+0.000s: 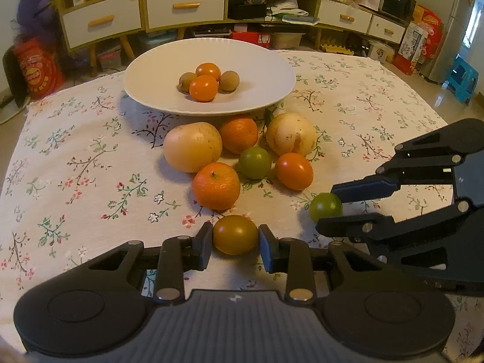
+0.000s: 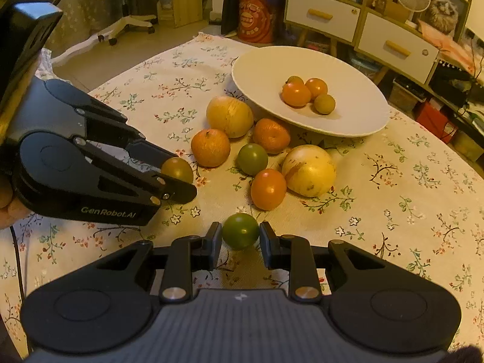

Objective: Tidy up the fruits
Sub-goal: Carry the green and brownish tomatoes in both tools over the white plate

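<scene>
L claw (image 1: 235,242) pinches olive-brown tomato (image 1: 235,234); R claw (image 2: 240,240) green tomato (image 2: 240,230).

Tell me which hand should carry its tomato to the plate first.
Either, marginally the left. Both jaws are shut on fruit: left gripper on the olive tomato, right gripper on the green tomato. The white plate lies straight ahead of the left.

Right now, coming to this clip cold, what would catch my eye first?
Both grippers are shut on small tomatoes at the near edge of the floral tablecloth: the left gripper on a brownish-green tomato, the right gripper on a green tomato. Beyond them lies a loose cluster of oranges, tomatoes and two pale yellow fruits, then a white plate already holding four small fruits.
</scene>
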Action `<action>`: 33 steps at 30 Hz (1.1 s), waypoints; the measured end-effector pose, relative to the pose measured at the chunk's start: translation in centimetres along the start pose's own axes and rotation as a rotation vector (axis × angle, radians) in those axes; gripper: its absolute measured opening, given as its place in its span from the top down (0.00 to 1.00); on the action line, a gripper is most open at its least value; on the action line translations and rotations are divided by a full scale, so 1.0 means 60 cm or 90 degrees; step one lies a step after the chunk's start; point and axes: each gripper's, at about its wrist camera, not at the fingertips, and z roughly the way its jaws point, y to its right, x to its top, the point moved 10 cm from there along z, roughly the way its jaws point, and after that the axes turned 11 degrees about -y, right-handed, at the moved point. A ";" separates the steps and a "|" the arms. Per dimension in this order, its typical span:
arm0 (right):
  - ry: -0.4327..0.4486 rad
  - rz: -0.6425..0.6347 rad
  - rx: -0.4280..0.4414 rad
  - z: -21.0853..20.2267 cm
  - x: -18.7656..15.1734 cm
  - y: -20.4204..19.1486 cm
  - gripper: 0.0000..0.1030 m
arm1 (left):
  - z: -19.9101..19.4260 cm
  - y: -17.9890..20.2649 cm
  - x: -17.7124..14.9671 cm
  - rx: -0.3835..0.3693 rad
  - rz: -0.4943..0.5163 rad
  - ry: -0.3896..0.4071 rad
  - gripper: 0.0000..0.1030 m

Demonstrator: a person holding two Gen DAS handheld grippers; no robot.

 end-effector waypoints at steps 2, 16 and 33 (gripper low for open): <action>0.003 0.003 0.000 -0.003 0.002 0.002 0.77 | -0.003 0.001 0.001 -0.005 -0.002 0.001 0.86; 0.040 0.028 -0.003 -0.028 0.026 0.026 0.77 | -0.032 0.012 0.019 -0.029 -0.010 0.027 0.87; 0.114 0.103 -0.021 -0.066 0.095 0.099 0.77 | -0.066 0.015 0.092 -0.042 -0.049 0.091 0.87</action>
